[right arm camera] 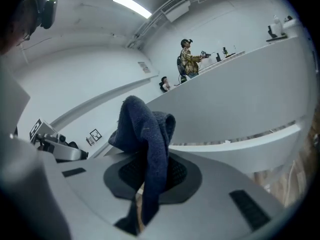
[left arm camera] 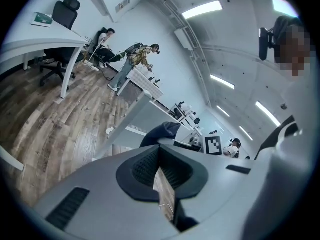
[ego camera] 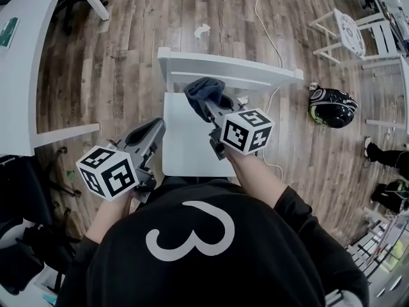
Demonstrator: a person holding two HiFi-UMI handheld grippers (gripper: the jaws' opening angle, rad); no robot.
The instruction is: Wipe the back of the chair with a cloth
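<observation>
As I look down over my black top (ego camera: 211, 261), my left tool (ego camera: 155, 126) sits nearest, low and left of the chair seat (ego camera: 185, 149). Its jaws are pressed together with nothing between them; in the left gripper view only a thin wedge of wood floor shows below where the pads (left arm camera: 145, 166) meet. My right tool (ego camera: 208, 109) reaches further forward over the seat, and its jaws are pinching the cloth (ego camera: 204, 91). In the right gripper view the dark blue cloth (right arm camera: 145, 129) rises in a bunch above the jaws and a tail of it hangs down through them. The cloth is up at the far edge of the seat, just this side of the white chair back (ego camera: 230, 66); I cannot tell whether it touches the back. My two tools are apart, the left one off the seat's near left corner.

Past the chair, the floor (ego camera: 128, 43) carries a scrap of paper (ego camera: 202, 29) and a white cable (ego camera: 265, 5). A helmet (ego camera: 332, 107) lies on the floor to the right. A white desk (ego camera: 25, 75) curves along the left, with a green book (ego camera: 7, 31) on it.
</observation>
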